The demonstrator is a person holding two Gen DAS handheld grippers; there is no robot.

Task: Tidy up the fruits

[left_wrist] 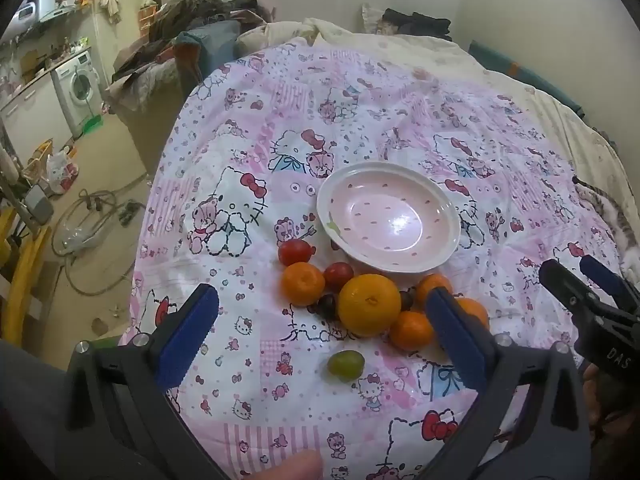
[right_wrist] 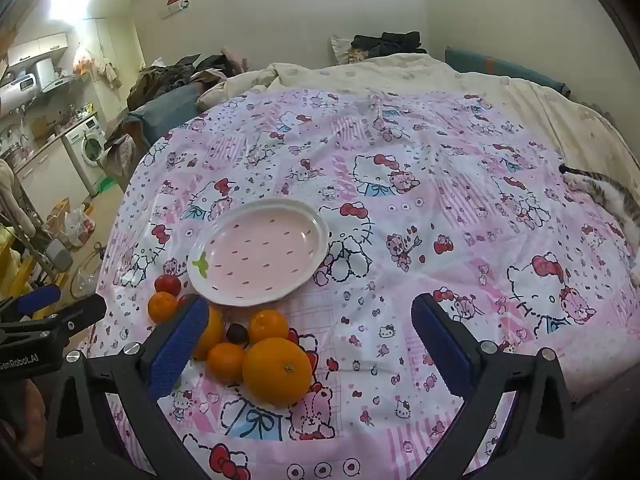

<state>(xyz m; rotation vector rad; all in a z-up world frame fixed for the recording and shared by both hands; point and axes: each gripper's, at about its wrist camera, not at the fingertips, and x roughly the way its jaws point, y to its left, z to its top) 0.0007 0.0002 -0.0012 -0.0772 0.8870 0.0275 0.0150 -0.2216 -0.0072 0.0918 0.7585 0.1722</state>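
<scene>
Since the pink strawberry-print plate (left_wrist: 388, 216) is bare, nothing's been sorted yet: oranges, red fruits, probably a green grape (left_wrist: 346, 365) are clustered on the bed beside it. Both hand-held grippers (left_wrist: 320, 332) (right_wrist: 310, 344) are spread wide, nothing held.

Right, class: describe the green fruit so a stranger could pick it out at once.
Find the pink plate on the cartoon bedspread, then the fruit pile in front of it. Nearer the camera, the green grape lies alone: the only green piece, touching nothing.
</scene>
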